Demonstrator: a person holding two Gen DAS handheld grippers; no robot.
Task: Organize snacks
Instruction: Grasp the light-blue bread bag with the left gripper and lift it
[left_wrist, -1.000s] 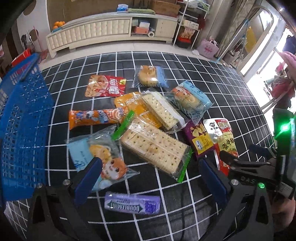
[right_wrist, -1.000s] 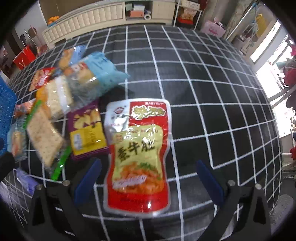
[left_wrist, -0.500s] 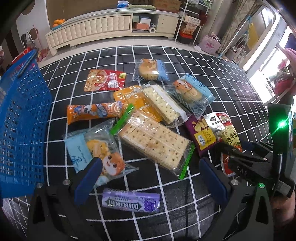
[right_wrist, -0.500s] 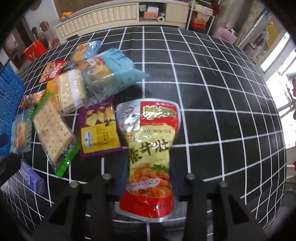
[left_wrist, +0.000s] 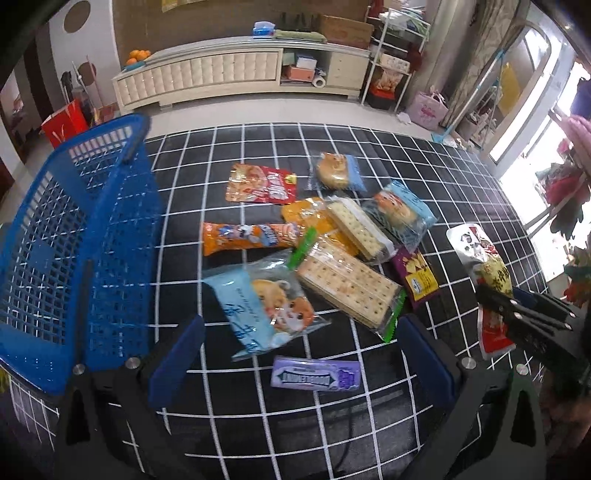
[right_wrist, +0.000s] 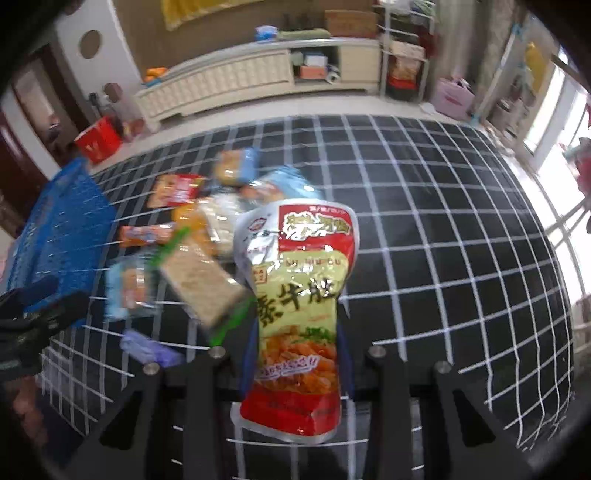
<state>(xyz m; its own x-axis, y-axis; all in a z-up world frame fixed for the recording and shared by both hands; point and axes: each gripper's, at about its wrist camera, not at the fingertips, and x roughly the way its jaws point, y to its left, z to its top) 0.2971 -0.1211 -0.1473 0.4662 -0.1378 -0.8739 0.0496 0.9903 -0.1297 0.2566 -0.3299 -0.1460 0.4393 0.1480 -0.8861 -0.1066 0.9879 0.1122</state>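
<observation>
My right gripper (right_wrist: 297, 354) is shut on a red-and-yellow snack pouch (right_wrist: 299, 295), which hangs lifted off the black grid cloth (right_wrist: 424, 229). In the left wrist view the same pouch (left_wrist: 480, 254) sticks up from the right gripper (left_wrist: 517, 310) at the right edge. My left gripper (left_wrist: 301, 350) stands open above a purple gum pack (left_wrist: 316, 373) and holds nothing. Loose snacks lie ahead of it: a long cracker pack (left_wrist: 347, 284), a light-blue cake pack (left_wrist: 266, 302) and an orange tube pack (left_wrist: 243, 236). A blue basket (left_wrist: 74, 240) stands at the left.
More packets lie farther back: a red pouch (left_wrist: 262, 184), a purple chip bag (left_wrist: 417, 275) and two blue bun packs. Beyond the table's far edge there is floor and a cream cabinet (left_wrist: 221, 74). Bare cloth (left_wrist: 424, 166) lies to the right.
My right gripper closed on the red-and-yellow pouch and lifted it off the cloth. The left gripper rose and drew back, so more of the basket shows.
</observation>
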